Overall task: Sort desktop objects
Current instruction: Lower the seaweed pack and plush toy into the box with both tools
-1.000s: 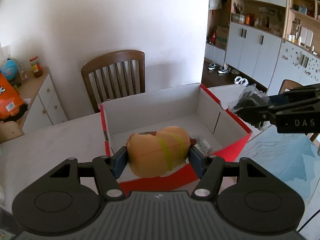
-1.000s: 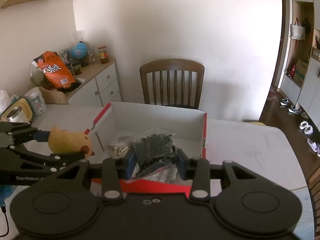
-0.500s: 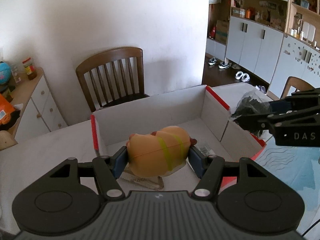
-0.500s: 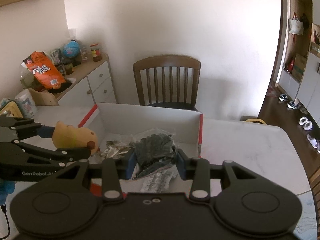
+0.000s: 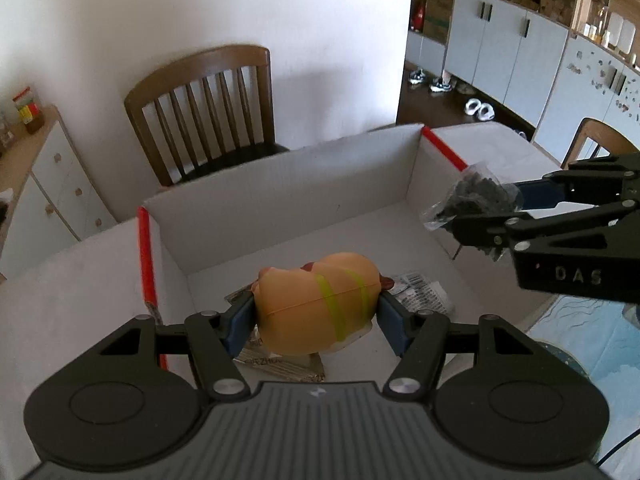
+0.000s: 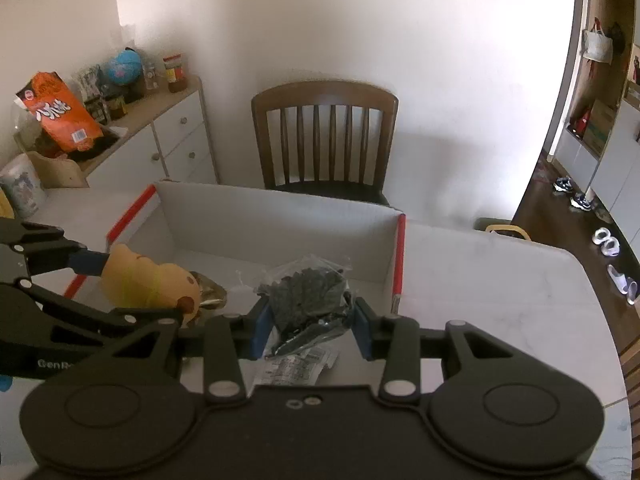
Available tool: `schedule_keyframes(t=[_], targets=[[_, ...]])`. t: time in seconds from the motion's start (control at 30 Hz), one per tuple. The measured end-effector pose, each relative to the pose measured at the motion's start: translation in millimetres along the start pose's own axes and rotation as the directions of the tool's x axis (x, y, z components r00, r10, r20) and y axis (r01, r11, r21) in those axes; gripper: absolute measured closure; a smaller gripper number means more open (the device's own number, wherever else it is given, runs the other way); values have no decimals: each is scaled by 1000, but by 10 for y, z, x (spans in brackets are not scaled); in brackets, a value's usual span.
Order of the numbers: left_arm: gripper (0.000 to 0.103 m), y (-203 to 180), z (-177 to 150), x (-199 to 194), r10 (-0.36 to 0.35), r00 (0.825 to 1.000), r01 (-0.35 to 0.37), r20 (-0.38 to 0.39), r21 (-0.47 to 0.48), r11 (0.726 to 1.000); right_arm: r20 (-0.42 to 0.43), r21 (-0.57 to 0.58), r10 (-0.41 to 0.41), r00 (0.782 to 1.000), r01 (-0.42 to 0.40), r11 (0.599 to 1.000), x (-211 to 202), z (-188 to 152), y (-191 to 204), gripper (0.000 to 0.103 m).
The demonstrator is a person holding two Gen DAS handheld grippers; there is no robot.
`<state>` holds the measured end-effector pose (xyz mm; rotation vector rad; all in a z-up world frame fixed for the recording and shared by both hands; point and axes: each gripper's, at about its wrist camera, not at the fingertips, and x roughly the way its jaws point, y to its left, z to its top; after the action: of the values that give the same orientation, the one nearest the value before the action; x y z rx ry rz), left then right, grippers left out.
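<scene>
White marble-look table (image 6: 500,280), open white cardboard box (image 5: 320,176) with red edges on it, blue mat (image 5: 592,340) at one side

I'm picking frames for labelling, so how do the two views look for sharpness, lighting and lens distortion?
Left wrist view: the hot dog toy and box are sharp; fisheye bends the cabinets; even daylight, soft shadows. Right wrist view: dimmer and hazier, with dark corner vignetting; the bag of dark pieces is readable, and the door frame curves strongly.
</scene>
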<state>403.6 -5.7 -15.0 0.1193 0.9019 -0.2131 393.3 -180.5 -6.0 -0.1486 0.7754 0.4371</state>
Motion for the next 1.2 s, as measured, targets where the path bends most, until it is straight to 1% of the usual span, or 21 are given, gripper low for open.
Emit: schedule_keyframes(t=[0.07,0.2,0.37,0.43,0.57,0.67,0.83,1.0,1.1,1.2], targets=[[39,-2,3,76,-12,1000,12,-21,3,1000,-9,-6,7,1000,-8,1000,71,-3,13,62],[39,-53,41,221,-17,998,19,-58,41,999,-28,-15,14,1000,-15,1000,195,-3,35,62],[39,-112,76,389,-25,994,34,-106,80,996,-74,-2,18,997,-18,1000,362,11,27,62],[39,-136,68,456,-16,992,28,-128,96,995,-99,8,25,995,-24,1000,430,12,17,62],[39,-118,51,554,-25,986,39,-162,83,996,-129,5,8,992,-7,1000,539,-6,19,62],[39,-118,47,609,-27,982,40,-185,67,997,-139,32,32,990,-28,999,582,-14,0,62],[39,-129,11,711,-16,973,38,-228,91,995,-160,7,46,986,-45,999,643,1,57,62],[39,-132,24,741,-23,972,49,-235,105,993,-204,4,73,976,-74,997,719,-5,101,62],[38,-145,19,761,-16,971,46,-238,120,992,-233,5,64,970,-64,998,773,-25,119,61],[37,-159,10,772,-13,970,43,-241,119,992,-242,21,64,968,-61,998,791,-48,105,61]])
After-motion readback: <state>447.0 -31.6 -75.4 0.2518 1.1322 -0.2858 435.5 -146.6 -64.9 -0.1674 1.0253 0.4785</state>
